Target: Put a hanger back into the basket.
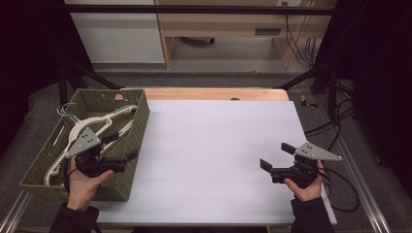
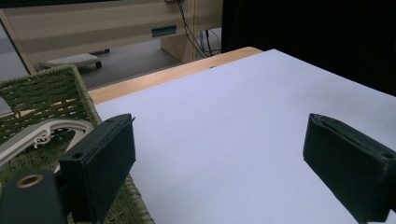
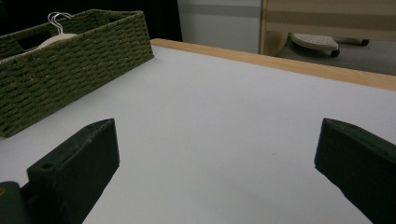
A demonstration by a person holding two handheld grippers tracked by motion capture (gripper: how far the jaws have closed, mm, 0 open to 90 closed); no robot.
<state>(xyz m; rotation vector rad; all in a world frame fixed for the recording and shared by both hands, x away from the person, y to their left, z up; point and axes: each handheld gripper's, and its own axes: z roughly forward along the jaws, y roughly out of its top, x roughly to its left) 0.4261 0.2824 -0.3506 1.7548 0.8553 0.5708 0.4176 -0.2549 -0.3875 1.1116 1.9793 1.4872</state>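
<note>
We have a white worktop (image 1: 218,160) with a bare middle, and nothing has been laid out on it yet, so we judge the work is at its very start. At the worktop's left edge sits the green woven basket (image 1: 138,126), overhanging that edge, and everything to be handled lies inside it. The cream clothes hangers (image 1: 92,127) are piled in the basket, their wire hooks (image 1: 65,111) poking over its far left corner; how many there are we cannot tell.

Our left gripper (image 1: 125,148) hangs over the basket's right wall near its near end, jaws spread wide and holding nothing, close to the hangers but not touching one. Our right gripper (image 1: 278,156) hovers over the worktop's near right corner, well apart from the basket, jaws also wide and empty.

What remains, we judge, is the whole job: gripping a hanger and lifting it out.
</note>
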